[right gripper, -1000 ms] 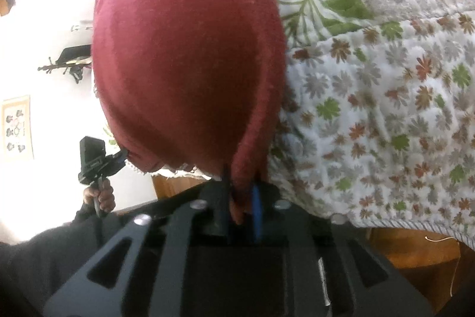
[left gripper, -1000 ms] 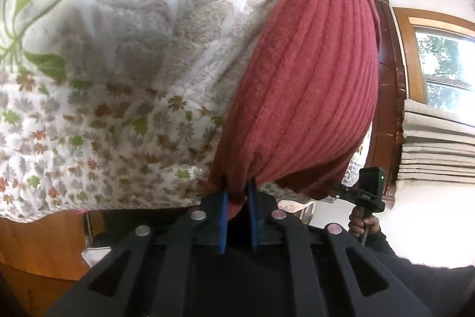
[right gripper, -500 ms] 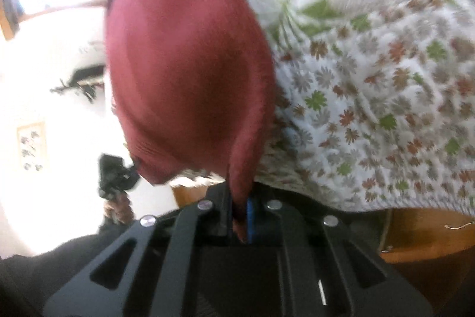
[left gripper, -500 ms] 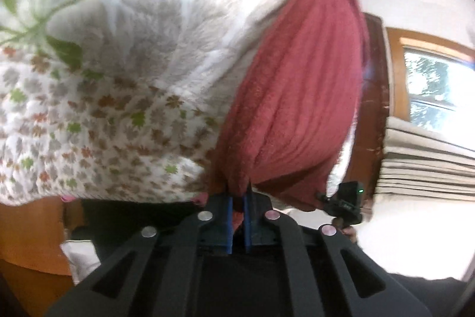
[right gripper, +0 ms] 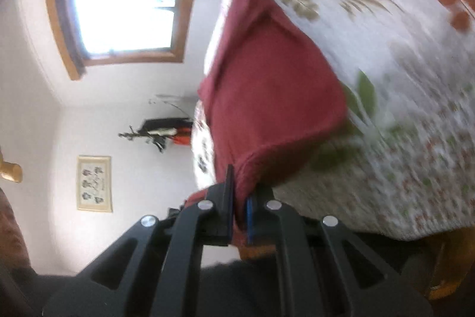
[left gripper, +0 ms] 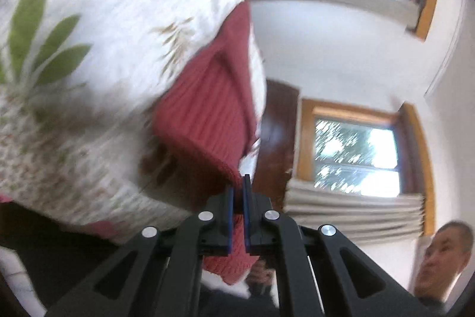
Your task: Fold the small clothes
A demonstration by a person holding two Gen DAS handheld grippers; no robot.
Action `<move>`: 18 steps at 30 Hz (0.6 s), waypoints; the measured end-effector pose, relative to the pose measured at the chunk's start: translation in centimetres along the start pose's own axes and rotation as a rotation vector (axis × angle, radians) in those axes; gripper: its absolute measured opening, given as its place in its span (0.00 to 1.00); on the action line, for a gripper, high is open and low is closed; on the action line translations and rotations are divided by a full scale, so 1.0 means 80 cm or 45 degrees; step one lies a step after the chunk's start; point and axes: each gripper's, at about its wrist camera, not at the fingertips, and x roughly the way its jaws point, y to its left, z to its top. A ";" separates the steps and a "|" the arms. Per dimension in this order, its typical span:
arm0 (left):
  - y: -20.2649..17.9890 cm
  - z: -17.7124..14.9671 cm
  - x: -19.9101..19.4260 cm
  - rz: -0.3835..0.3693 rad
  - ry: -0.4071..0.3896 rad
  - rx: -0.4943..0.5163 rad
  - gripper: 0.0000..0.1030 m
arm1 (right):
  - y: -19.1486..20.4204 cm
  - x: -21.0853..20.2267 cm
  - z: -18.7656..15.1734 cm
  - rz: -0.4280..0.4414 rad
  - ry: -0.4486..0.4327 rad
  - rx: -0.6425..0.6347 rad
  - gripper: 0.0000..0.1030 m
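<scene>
A dark red ribbed knit garment (left gripper: 207,115) stretches from the floral bedspread (left gripper: 98,28) toward me. My left gripper (left gripper: 237,192) is shut on one of its corners, and red cloth shows between the blue pads. In the right wrist view the same red garment (right gripper: 267,88) lies partly lifted over the bedspread (right gripper: 386,28), and my right gripper (right gripper: 239,192) is shut on another corner of it. The far part of the garment still rests on the bed. Both views are blurred by motion.
A dark wooden bedpost (left gripper: 276,132), windows (left gripper: 356,156) and curtains stand behind the bed in the left wrist view. A person's head (left gripper: 439,260) shows at lower right. The right wrist view shows a window (right gripper: 124,14), a wall picture (right gripper: 94,183) and a coat rack (right gripper: 160,135).
Both grippers have pulled back and tilted away from the bed with the garment held; the cloth, which filled the views, now looks smaller, and the room shows behind it.
</scene>
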 end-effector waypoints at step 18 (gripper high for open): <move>0.033 0.143 0.120 0.190 -0.072 -0.207 0.32 | -0.041 0.105 0.171 -0.283 0.107 0.088 0.29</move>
